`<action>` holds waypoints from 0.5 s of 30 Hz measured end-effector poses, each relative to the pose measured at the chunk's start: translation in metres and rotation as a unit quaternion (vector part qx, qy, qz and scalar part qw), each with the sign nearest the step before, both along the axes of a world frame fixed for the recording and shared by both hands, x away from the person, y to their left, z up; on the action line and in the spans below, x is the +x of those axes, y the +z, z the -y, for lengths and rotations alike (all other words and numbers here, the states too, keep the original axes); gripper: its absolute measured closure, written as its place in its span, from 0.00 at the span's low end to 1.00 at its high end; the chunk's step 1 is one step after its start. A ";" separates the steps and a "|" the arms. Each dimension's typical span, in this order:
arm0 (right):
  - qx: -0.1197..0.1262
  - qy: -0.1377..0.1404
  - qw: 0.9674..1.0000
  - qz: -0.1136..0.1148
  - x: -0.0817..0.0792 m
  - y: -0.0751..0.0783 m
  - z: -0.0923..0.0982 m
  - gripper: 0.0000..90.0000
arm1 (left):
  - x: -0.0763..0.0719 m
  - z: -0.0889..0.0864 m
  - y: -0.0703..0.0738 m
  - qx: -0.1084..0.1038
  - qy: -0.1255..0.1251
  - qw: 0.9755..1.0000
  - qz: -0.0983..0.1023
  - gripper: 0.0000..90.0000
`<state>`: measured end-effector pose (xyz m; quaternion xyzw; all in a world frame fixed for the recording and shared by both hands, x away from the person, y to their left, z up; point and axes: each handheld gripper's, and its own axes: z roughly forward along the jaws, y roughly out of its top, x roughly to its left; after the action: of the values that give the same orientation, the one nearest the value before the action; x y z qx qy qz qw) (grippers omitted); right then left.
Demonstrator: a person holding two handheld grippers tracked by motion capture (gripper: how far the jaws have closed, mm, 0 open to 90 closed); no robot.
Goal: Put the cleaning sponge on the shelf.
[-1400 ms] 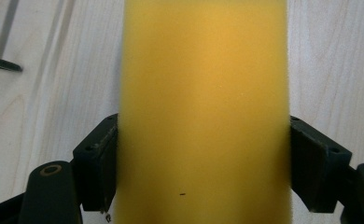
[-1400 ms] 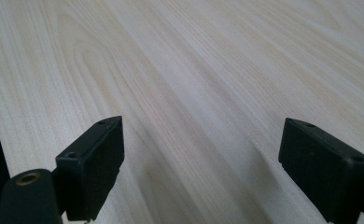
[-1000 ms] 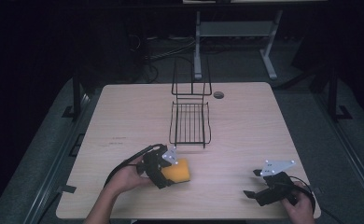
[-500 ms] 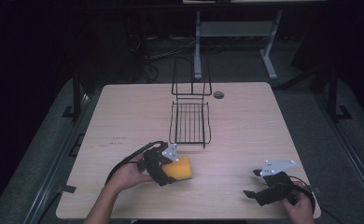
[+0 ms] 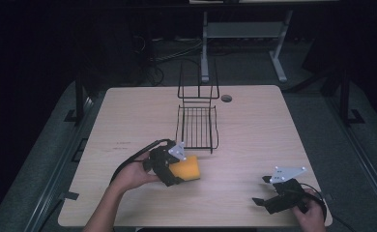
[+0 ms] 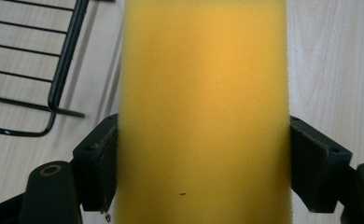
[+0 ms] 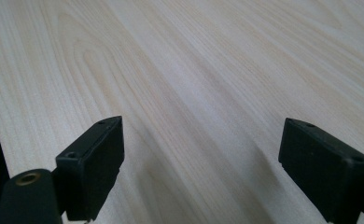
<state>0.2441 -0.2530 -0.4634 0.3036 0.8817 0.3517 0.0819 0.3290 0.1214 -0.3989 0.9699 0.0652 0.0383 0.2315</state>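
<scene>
1. My left gripper (image 5: 177,170) is clamped on the yellow sponge (image 5: 186,168); in the left gripper view both pads press the sponge's (image 6: 203,107) two sides, foam squeezed between them.
2. Sponge sits low over the table (image 5: 254,125), front-centre, just my side of the wire rack (image 5: 196,126). Whether it touches the wood or is lifted a little, I cannot tell.
3. Key relation: the rack lies ahead of the sponge and slightly to its right in the high view, near but not touching. In the left gripper view the rack's corner (image 6: 54,98) shows at upper left, beside the sponge, apart from it.
4. Sponge's long axis runs forward out of my jaws, so it points roughly along the table toward the rack's near right edge, not straight into the tray.
5. Rack's flat tray part is open toward me, its upright back stands at the far end; the tray's long axis runs away from me.
6. My right gripper (image 5: 263,192) rests at the front right of the table, jaws spread wide, nothing in them; the right gripper view has bare wood between the pads (image 7: 96,163).
7. Left hand (image 5: 131,175) is much nearer the rack; the right is well apart from both rack and sponge.
8. Judgement: likely next is a short forward carry with a slight turn left to line the sponge up with the tray; the risk is catching the front wire.
</scene>
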 end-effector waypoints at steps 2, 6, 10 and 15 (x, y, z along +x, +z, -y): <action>-0.001 0.000 1.000 0.001 0.001 0.000 0.001 0.15 | 0.002 0.001 0.002 0.001 -0.003 1.000 -0.002 0.24; -0.002 0.000 1.000 0.001 0.002 -0.001 0.001 0.15 | 0.006 0.004 0.004 0.003 -0.006 1.000 -0.001 0.24; -0.002 -0.002 1.000 0.001 0.002 -0.001 0.002 0.15 | 0.010 0.006 0.008 -0.001 -0.006 1.000 -0.004 0.24; -0.003 -0.001 1.000 0.002 0.001 -0.002 0.002 0.15 | 0.014 0.008 0.012 0.002 -0.010 1.000 0.000 0.24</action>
<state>0.2454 -0.2548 -0.4653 0.3034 0.8825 0.3492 0.0849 0.3432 0.1134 -0.3865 0.9710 0.0551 0.0356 0.2300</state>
